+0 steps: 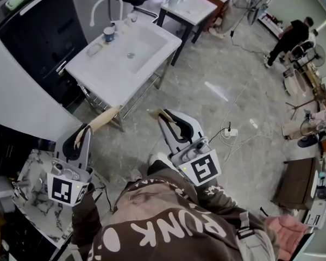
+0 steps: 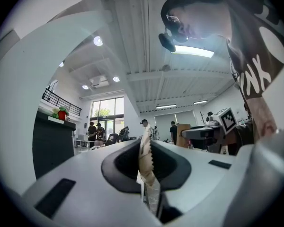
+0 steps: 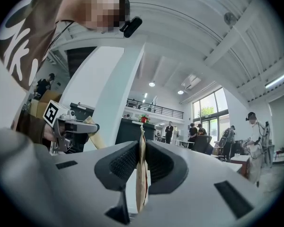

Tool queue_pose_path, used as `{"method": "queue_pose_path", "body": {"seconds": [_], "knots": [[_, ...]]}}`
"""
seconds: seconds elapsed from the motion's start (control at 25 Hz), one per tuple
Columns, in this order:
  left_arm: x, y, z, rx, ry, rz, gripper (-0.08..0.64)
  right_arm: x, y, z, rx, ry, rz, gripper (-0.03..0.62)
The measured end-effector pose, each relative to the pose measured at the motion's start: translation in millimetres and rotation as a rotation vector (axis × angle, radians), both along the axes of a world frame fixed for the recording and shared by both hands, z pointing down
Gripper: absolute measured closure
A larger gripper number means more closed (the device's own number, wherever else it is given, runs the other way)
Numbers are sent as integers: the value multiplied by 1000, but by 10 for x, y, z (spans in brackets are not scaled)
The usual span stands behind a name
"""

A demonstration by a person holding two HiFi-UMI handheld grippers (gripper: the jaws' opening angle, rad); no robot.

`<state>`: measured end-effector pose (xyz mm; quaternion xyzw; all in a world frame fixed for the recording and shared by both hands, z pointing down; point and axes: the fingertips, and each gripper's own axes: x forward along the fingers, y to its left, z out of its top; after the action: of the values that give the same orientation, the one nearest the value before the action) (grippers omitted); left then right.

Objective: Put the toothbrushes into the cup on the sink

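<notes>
Left claw (image 1: pixel 86 130) clamps toothbrush (image 1: pixel 106 117); right claw (image 1: pixel 162 116) clamps toothbrush (image 3: pixel 142 174).

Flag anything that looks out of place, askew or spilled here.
Nothing looks spilled or broken. The left tool grips its toothbrush so that a long stretch sticks out at a slant. The right tool has a toothbrush that barely protrudes. A power strip lies loose on the floor.

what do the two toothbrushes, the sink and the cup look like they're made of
Left toothbrush and right toothbrush: pale tan with a matte look, likely bamboo or wood.
Sink: smooth, evenly white, probably ceramic or moulded resin.
Cup: bluish, too small to tell; could be ceramic or plastic.
</notes>
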<state>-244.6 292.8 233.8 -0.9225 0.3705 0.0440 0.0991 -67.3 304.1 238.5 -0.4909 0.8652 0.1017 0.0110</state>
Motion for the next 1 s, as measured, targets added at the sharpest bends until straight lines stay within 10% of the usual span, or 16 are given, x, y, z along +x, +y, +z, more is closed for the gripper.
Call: {"method": "queue_pose_path", "body": {"seconds": [1.0], "knots": [[807,-2380,333,-101,-93,-82,532,830,-2560,373,-67,-63,-84,535]]}}
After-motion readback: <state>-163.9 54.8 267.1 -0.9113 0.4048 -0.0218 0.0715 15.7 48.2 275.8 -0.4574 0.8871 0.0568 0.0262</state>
